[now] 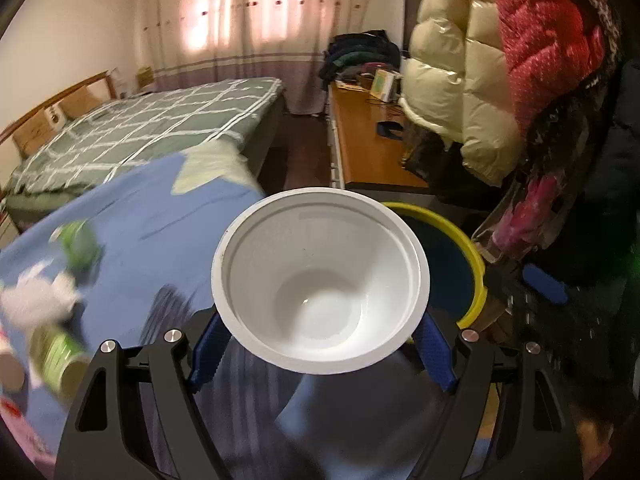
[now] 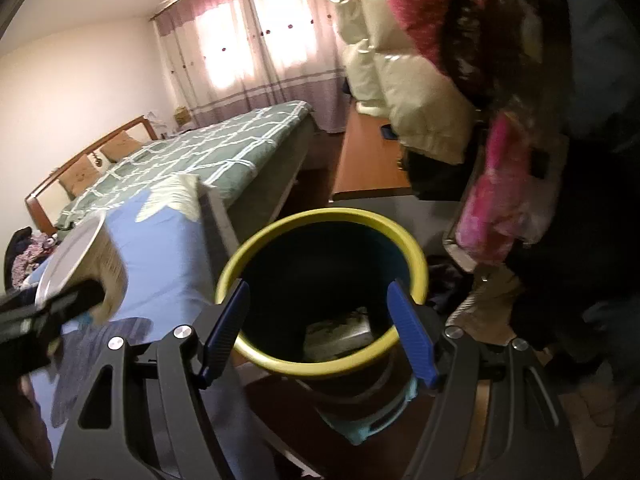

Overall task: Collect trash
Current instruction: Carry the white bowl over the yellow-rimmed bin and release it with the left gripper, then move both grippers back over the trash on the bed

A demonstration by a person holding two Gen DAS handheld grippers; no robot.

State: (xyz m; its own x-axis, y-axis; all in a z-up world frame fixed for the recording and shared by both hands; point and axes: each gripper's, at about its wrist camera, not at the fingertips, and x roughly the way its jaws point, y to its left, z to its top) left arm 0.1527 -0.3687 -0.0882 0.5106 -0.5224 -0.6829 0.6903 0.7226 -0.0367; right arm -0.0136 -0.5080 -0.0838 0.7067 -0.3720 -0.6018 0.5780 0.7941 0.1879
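Note:
A white plastic bowl [image 1: 320, 288] sits between the blue pads of my left gripper [image 1: 320, 336], which is shut on its sides with the mouth facing the camera. Just behind it to the right is the yellow-rimmed dark bin [image 1: 474, 256]. In the right wrist view that bin [image 2: 320, 364] lies tilted between the blue fingers of my right gripper [image 2: 320, 316], which is shut on it. Some paper lies at the bin's bottom. The bowl [image 2: 80, 264] shows at the left, blurred, in the left gripper [image 2: 44, 316].
A blue cloth [image 1: 152, 216] covers the table and carries green cans [image 1: 78, 244], a crumpled white tissue [image 1: 36, 300] and other litter at the left. A green checked bed [image 1: 140, 128], a wooden desk [image 1: 368, 140] and hanging padded coats [image 1: 460, 80] lie beyond.

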